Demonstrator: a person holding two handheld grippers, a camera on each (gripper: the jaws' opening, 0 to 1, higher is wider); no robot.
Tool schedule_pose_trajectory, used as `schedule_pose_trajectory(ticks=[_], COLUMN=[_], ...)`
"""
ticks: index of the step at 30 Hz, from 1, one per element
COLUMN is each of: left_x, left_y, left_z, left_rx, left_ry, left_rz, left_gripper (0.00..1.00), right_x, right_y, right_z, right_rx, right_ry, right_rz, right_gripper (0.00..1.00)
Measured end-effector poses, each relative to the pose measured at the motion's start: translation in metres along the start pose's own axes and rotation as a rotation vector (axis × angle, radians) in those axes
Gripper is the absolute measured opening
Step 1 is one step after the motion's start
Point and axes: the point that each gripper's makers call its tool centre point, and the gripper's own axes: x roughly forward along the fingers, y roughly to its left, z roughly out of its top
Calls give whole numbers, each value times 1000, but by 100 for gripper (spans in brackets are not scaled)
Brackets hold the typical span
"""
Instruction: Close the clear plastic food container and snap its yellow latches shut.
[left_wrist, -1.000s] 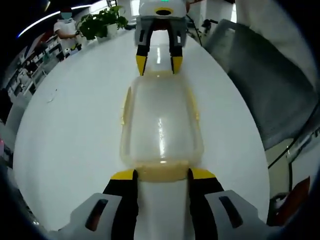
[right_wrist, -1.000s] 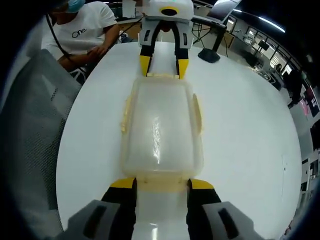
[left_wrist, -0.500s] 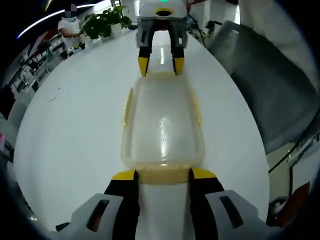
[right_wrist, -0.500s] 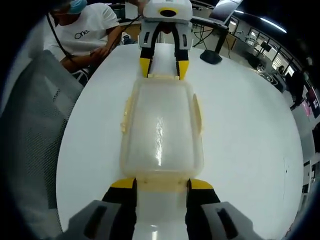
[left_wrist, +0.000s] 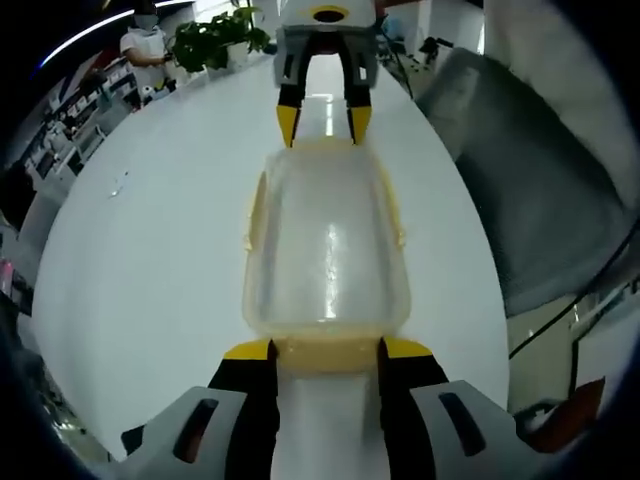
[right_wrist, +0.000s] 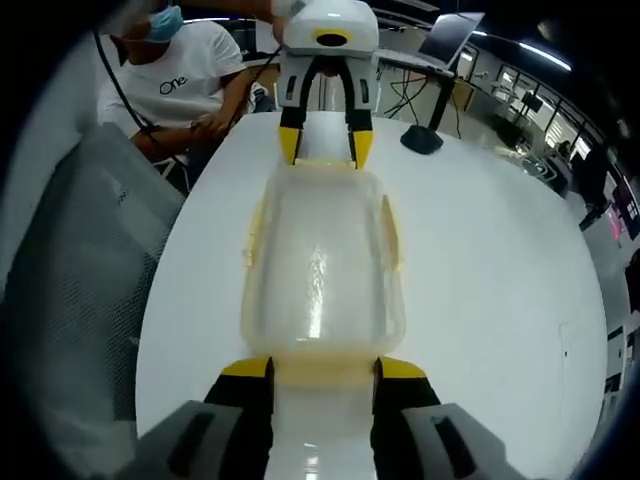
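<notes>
The clear plastic container (left_wrist: 325, 245) with its lid on hangs lengthwise between my two grippers above the white table (left_wrist: 150, 230). My left gripper (left_wrist: 325, 350) is shut on the yellow latch at the container's near end. My right gripper (left_wrist: 323, 125) holds the far end latch. From the right gripper view the same container (right_wrist: 320, 265) runs from my right gripper (right_wrist: 322, 368) up to the left gripper (right_wrist: 324, 147). The yellow side latches (left_wrist: 252, 210) (right_wrist: 392, 235) stand slightly out from the long walls.
A grey mesh chair (left_wrist: 540, 180) (right_wrist: 80, 270) stands at the table's edge. A person in a white T-shirt (right_wrist: 190, 75) sits at the far side. A potted plant (left_wrist: 215, 40) and a black stand (right_wrist: 425, 135) are on the table's far parts.
Both views have drawn back from the table, which looks smaller and lower. The container keeps its place between both pairs of jaws, so it has risen with the grippers.
</notes>
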Motion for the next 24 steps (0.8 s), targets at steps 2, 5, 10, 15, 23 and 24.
schedule_pose_trajectory(ticks=[2,5,10,15,23,24], left_x=[-6,-15,-29,-39,-48,-48], left_y=[-1,-3,-4,-4,1,2], left_z=[4,7,11,22,54,60], left_rx=[-8,-11,-14,-12,-5,-8], left_ry=[-2,7,18,28,31,23], left_rz=[3,14,28,35,37,36], left_gripper=[37,37,37,37,37,37], right_x=[-7,-15,-25,-40,-68,-73], right_y=[0,0,1,0,-4,-4], right_z=[3,9,19,22,10,7], right_rx=[-7,-13,-23,-37,-28,-21], right_ry=[-2,-19,-44,-54,-58,-61], right_rz=[4,5,-1,-17,-31,-33], right_gripper=[36,36,36,36,36,36])
